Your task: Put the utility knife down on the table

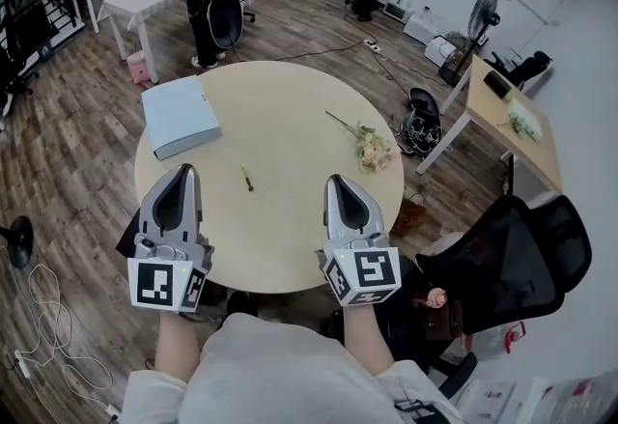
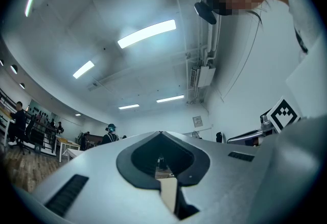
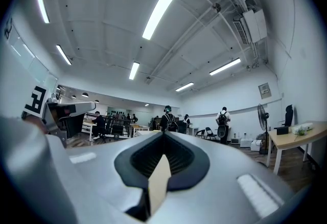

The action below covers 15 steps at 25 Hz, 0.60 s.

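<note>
Nearest of all is the person's grey shirt; just beyond it are the left tongs and the right tongs, both over the near edge of the round table. Each pair is closed, tip against tip, with nothing between, as its own gripper view shows; both those views look up at the ceiling lamps and across the room, not at the table top.

The utility knife lies flat on the table, between the two tongs and about level with their tips, apart from both; so the task looks to me finished, or not under way. It is a slim, small thing; its long axis runs nearly straight away from the person, with the far end leaning slightly to the left; the far end is yellow-green and the near end is dark; which end carries the blade I cannot tell, it is too small.

I judge it light and stiff, with a smooth body that can slip or turn between hard tongs; if it must be taken up, the hold should be across the middle of the handle, away from both ends, because a blade may be out. Well apart from it on the table are a pale blue folder at the far left and a small bunch of flowers at the right.
</note>
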Each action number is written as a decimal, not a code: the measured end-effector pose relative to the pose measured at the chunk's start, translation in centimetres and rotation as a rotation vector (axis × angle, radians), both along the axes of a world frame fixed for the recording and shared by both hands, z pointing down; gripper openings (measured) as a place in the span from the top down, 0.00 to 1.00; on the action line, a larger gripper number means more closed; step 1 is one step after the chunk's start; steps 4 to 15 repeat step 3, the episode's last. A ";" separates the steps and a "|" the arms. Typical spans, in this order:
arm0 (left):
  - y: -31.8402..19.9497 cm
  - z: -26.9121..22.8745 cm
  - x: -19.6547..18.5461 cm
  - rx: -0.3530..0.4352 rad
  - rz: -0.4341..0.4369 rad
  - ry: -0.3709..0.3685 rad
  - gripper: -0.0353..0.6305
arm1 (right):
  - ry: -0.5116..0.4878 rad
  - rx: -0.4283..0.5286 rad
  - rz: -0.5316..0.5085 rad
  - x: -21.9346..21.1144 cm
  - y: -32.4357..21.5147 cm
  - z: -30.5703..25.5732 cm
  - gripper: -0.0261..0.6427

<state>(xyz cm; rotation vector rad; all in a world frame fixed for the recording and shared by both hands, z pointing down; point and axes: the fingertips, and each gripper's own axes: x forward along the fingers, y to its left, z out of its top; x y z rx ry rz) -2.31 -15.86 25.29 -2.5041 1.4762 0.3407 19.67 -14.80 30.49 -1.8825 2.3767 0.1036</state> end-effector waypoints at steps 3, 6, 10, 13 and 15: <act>0.1 -0.1 0.0 0.002 -0.001 -0.001 0.94 | -0.003 0.006 -0.007 -0.1 0.1 -0.3 0.94; 0.1 -0.1 0.0 0.002 -0.001 -0.001 0.94 | -0.003 0.006 -0.007 -0.1 0.1 -0.3 0.94; 0.1 -0.1 0.0 0.002 -0.001 -0.001 0.94 | -0.003 0.006 -0.007 -0.1 0.1 -0.3 0.94; 0.1 -0.1 0.0 0.002 -0.001 -0.001 0.94 | -0.003 0.006 -0.007 -0.1 0.1 -0.3 0.94; 0.1 -0.1 0.0 0.002 -0.001 -0.001 0.94 | -0.003 0.006 -0.007 -0.1 0.1 -0.3 0.94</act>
